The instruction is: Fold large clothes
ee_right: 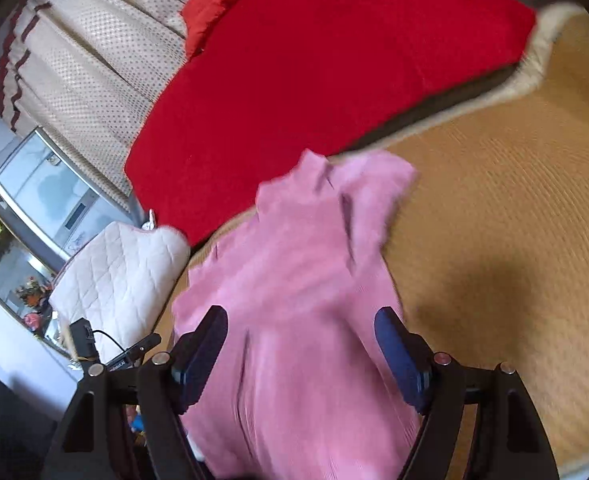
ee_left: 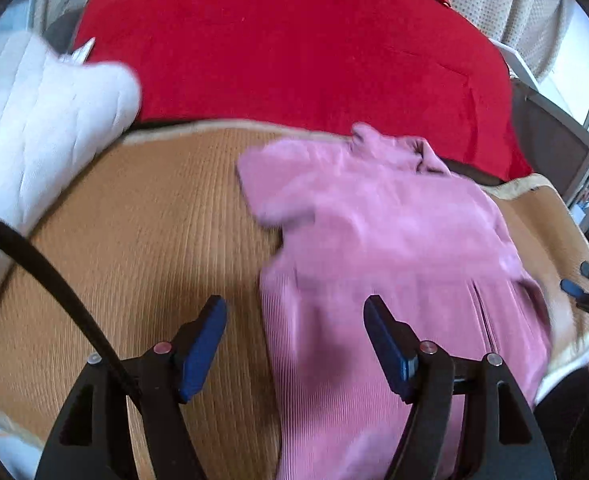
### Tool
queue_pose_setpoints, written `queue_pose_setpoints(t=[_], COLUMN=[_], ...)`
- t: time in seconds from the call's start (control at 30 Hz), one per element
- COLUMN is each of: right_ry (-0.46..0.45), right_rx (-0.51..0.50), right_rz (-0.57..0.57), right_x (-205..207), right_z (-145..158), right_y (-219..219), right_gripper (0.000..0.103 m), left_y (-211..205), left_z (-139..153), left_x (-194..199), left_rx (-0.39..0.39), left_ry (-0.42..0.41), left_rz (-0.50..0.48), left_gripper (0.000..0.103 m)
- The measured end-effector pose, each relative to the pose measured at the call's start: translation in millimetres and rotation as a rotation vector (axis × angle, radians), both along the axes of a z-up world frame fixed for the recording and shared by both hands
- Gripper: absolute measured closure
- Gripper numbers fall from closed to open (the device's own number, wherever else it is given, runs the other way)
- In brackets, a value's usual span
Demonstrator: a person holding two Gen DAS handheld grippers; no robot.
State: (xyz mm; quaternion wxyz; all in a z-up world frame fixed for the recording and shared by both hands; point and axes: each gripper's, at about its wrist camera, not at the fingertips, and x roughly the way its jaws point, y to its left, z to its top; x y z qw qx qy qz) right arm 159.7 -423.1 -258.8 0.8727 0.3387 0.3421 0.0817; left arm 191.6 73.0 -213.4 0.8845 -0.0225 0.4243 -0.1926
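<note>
**Q:** Woven and tan, was that mat [ee_left: 154, 216] the surface everything lay on?

**A:** Yes. It covered the near part of a bed, with a pale border along its far edge. Beyond that edge lay a broad red blanket [ee_left: 294, 48], and behind it hung a cream dotted curtain [ee_right: 94, 60].

**Q:** Going from left to right in the left wrist view, what was there?

**A:** At far left sat a white quilted cushion [ee_left: 42, 120], with a black cable [ee_left: 46, 272] curving across in front of it. Next came bare mat, then the left gripper [ee_left: 294, 344] at bottom centre, its blue-padded jaws standing wide apart and clamping nothing. The pink ribbed garment [ee_left: 382, 248] lay flat on the mat to the right of centre, collar pointing toward the red blanket; its left edge ran between the jaws. At the far right edge the tips of the right gripper [ee_left: 586, 288] showed (small and blurred there).

**Q:** And from the right wrist view?

**A:** A grey framed panel [ee_right: 46, 196] and the same cushion [ee_right: 122, 276] stood at left. The right gripper [ee_right: 300, 348] hung over the garment's [ee_right: 302, 280] lower half, jaws wide, pads gripping nothing. Bare mat [ee_right: 514, 220] filled the right.
</note>
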Motion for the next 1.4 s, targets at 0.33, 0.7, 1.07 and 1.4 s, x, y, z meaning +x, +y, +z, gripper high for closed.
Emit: queue_pose_setpoints(t=[0.33, 0.7, 1.07, 1.4], right_ry=[0.265, 0.448, 0.413, 0.484], right_rx=[0.006, -0.098, -0.184, -0.225], right_rz=[0.068, 0.116, 0.223, 0.286], right_x=[-64, -70, -64, -57], right_z=[-60, -117, -123, -159], right_y=[-2, 14, 56, 83], right_gripper=[0.024, 0.024, 0.03, 0.041], left_y=[20, 35, 18, 32], left_z=[-56, -107, -142, -157], left_x=[-93, -110, -100, -104], left_rx=[-0.097, -0.122, -0.132, -0.099], left_ry=[0.207, 0.396, 0.467, 0.449], left_rz=[0.022, 0.106, 0.082, 0.128], left_gripper=[0.031, 0.031, 0.083, 0.036])
